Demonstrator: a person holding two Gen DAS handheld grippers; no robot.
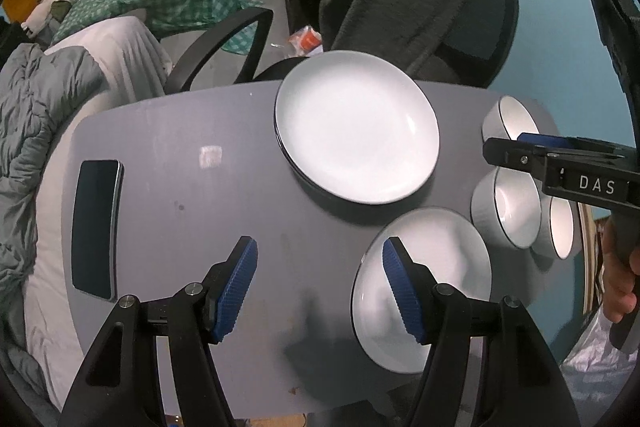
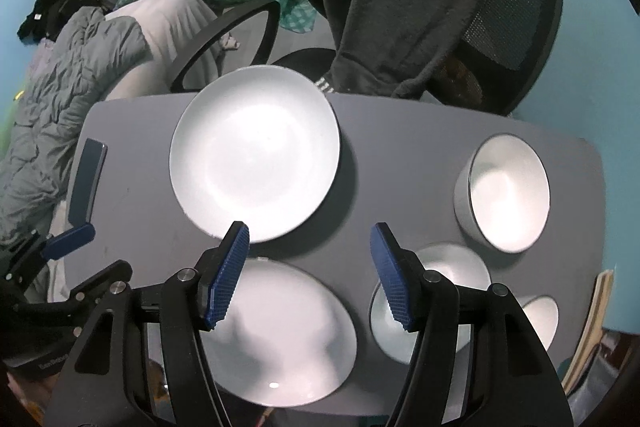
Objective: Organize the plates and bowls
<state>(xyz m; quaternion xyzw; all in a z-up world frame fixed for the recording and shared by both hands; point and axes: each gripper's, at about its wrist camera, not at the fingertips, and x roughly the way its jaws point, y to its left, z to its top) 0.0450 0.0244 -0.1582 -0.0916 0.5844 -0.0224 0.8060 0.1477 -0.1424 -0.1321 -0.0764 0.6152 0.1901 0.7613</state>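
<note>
A large white plate (image 1: pixel 356 125) (image 2: pixel 254 151), apparently on top of another, sits at the far side of the grey table (image 1: pixel 180 187) (image 2: pixel 400 163). A second white plate (image 1: pixel 436 287) (image 2: pixel 288 331) lies at the near edge. Three white bowls stand on the right: a far one (image 1: pixel 510 119) (image 2: pixel 504 197), a middle one (image 1: pixel 508 207) (image 2: pixel 452 307) and a near one (image 1: pixel 558 229) (image 2: pixel 540 319). My left gripper (image 1: pixel 320 291) is open and empty above the table, left of the near plate. My right gripper (image 2: pixel 310 273) is open and empty above the plates; it also shows in the left wrist view (image 1: pixel 516 149).
A black phone (image 1: pixel 96 229) (image 2: pixel 86 183) lies on the table's left side. An office chair (image 1: pixel 472 27) (image 2: pixel 516 7) draped with a dark garment stands behind the table. A bed with grey bedding (image 1: pixel 36 131) is at the left.
</note>
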